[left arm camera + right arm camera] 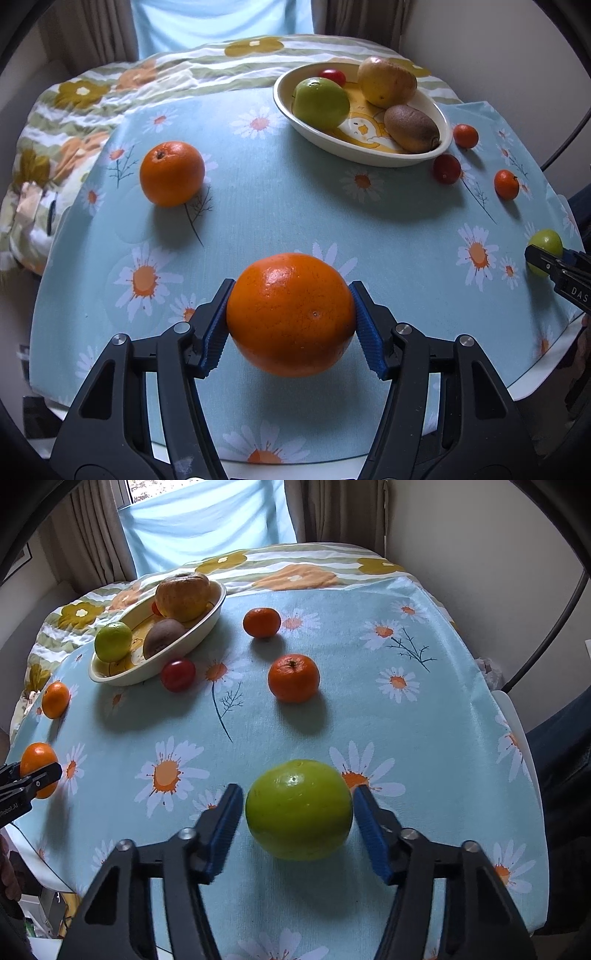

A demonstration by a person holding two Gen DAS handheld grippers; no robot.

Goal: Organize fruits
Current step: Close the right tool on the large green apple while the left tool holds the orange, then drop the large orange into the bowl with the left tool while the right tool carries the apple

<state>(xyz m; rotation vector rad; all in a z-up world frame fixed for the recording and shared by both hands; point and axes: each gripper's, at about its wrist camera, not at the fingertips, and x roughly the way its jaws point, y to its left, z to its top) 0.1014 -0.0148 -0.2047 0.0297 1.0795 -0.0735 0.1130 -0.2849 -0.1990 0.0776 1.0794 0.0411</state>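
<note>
My left gripper (291,287) is shut on a large orange (291,314), its blue pads pressing both sides; the orange hangs a little above the daisy tablecloth. The same orange (37,762) shows at the left edge of the right wrist view. My right gripper (298,791) has its pads against both sides of a green apple (299,810) that rests on the cloth. That apple (546,242) also appears at the far right of the left wrist view. A cream oval bowl (369,159) (208,626) holds a green apple, a yellow fruit, a kiwi and a small red fruit.
A second large orange (171,173) (55,699) lies loose on the cloth. Two small mandarins (261,622) (293,678) and a red tomato (178,675) sit near the bowl. A flowered blanket (74,92) and curtains lie beyond the table's far edge.
</note>
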